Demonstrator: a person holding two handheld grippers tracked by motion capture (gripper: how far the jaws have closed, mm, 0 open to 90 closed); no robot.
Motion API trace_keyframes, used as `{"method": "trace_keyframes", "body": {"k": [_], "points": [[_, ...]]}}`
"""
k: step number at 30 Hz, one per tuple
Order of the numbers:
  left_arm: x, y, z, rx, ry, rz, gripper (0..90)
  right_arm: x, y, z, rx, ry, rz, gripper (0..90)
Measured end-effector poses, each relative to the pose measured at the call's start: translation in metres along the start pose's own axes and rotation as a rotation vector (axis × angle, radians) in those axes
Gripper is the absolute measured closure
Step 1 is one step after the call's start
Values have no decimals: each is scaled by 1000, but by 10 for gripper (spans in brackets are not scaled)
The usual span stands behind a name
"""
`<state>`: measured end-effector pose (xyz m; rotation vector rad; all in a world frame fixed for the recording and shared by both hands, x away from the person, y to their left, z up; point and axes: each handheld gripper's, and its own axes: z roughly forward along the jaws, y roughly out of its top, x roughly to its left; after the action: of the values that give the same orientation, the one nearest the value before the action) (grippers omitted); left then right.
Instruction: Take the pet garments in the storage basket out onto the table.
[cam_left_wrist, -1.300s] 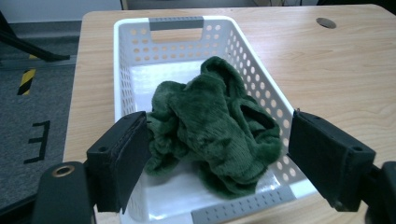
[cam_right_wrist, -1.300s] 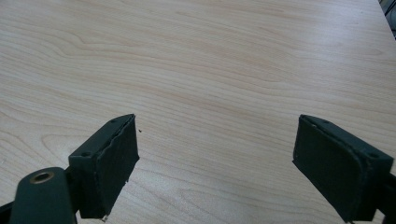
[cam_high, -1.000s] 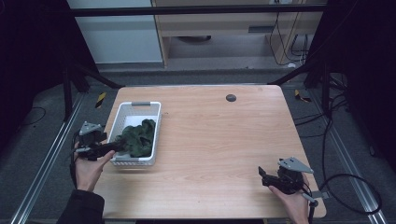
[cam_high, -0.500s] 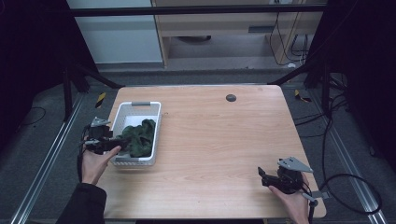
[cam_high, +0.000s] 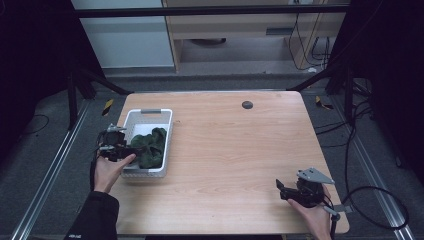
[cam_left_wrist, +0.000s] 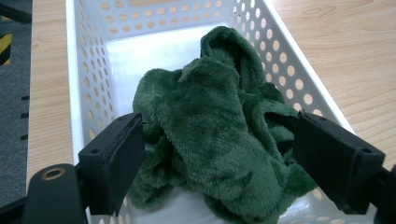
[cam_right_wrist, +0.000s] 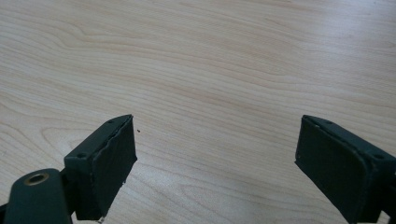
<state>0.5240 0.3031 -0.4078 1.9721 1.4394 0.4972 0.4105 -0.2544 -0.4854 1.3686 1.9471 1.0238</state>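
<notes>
At the left of the high view, the left gripper (cam_high: 131, 151) stands wide apart around the green cloth (cam_left_wrist: 215, 135) in the white basket (cam_left_wrist: 299, 79). Closing now, it may catch only a fold, or drag the light basket along. The right gripper (cam_right_wrist: 215, 163) is spread wide too, holding nothing, low over bare table (cam_right_wrist: 233, 56).

Desk (cam_high: 235, 165): bare wood across the centre and right — open passage there. Obstacle at left: white perforated basket (cam_high: 167, 135), its walls closing in a crumpled green cloth (cam_left_wrist: 215, 130) that takes up the near half; far half of the basket floor free. Small dark disc (cam_high: 247, 104) near the far edge. Right gripper (cam_right_wrist: 215, 163): fingers wide apart over bare wood.
</notes>
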Motion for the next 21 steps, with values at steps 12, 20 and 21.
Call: {"method": "trace_keyframes", "body": {"k": [12, 20, 21], "points": [[-1, 3, 11, 53, -4, 2, 157, 0, 0, 0, 9, 13, 11, 114], [-2, 2, 18, 83, -13, 1, 144, 1, 0, 2, 12, 17, -2, 105], [-2, 2, 19, 87, -14, -1, 143, 1, 0, 2, 13, 19, 1, 103]]}}
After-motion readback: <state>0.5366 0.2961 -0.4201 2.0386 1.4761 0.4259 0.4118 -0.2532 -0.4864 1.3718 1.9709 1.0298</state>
